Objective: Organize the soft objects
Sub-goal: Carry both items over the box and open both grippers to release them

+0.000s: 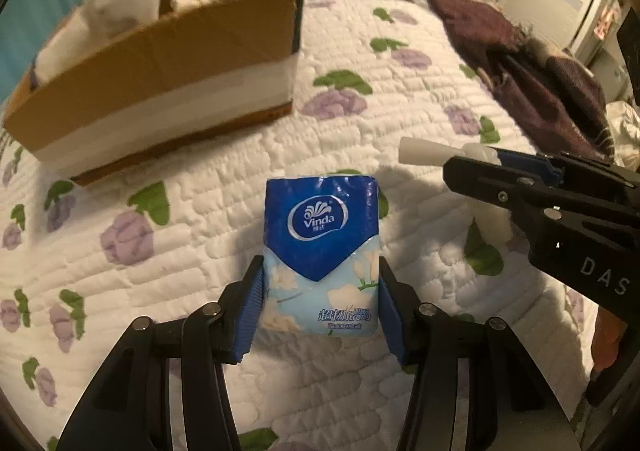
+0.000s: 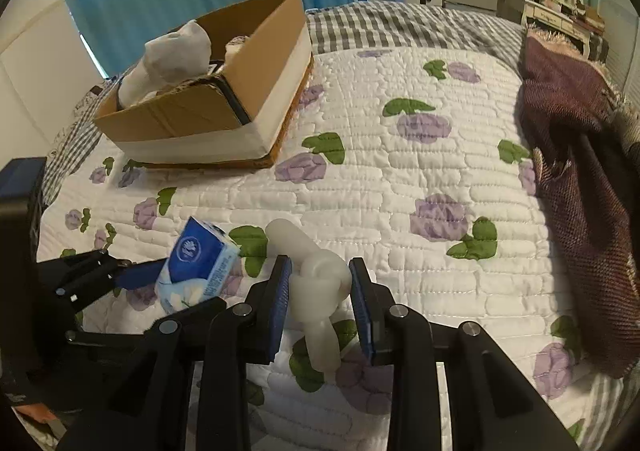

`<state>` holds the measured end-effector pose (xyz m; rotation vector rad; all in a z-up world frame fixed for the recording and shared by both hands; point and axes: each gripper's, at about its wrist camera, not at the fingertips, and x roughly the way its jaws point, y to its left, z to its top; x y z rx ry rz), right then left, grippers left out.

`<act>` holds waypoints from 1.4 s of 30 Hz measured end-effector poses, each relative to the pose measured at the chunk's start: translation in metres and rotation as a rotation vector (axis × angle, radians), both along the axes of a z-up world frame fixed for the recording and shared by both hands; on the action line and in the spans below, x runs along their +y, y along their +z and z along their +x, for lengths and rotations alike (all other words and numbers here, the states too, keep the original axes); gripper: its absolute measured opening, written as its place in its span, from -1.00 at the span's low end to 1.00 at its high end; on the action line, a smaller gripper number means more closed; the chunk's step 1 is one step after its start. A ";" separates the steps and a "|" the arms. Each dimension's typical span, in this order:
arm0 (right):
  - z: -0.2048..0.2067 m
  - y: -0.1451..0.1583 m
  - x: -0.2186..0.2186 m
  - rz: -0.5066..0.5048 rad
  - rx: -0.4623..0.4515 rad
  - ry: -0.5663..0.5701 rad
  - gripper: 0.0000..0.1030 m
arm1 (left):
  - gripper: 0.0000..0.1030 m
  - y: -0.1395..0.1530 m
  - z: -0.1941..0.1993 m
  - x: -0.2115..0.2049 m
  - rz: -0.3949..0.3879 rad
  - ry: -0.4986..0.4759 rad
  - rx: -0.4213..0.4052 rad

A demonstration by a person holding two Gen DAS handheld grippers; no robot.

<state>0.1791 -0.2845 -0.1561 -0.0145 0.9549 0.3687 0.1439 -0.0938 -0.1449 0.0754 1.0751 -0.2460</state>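
The left gripper (image 1: 320,291) pinches a blue tissue pack (image 1: 322,247) by its two long sides — both blue pads press the wrapper, at the near middle of the quilt (image 1: 380,99). Just right of it, the right gripper (image 2: 320,291) is clamped on a knotted white soft toy (image 2: 318,283), its ends sticking out far and near. A cardboard box (image 2: 256,63) holding white soft things sits at the far left — well apart from both. A maroon cloth (image 2: 580,179) lies along the right edge.
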 end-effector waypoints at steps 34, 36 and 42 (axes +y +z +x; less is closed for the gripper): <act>-0.027 0.190 0.122 -0.006 -0.342 0.122 -0.43 | -0.02 0.196 -0.022 0.134 -0.010 0.220 -0.462; -0.014 0.192 0.129 0.011 -0.344 0.123 -0.43 | -0.02 0.194 -0.011 0.141 0.002 0.234 -0.464; 0.024 0.185 0.137 0.038 -0.335 0.116 -0.43 | -0.02 0.183 0.026 0.144 0.037 0.241 -0.455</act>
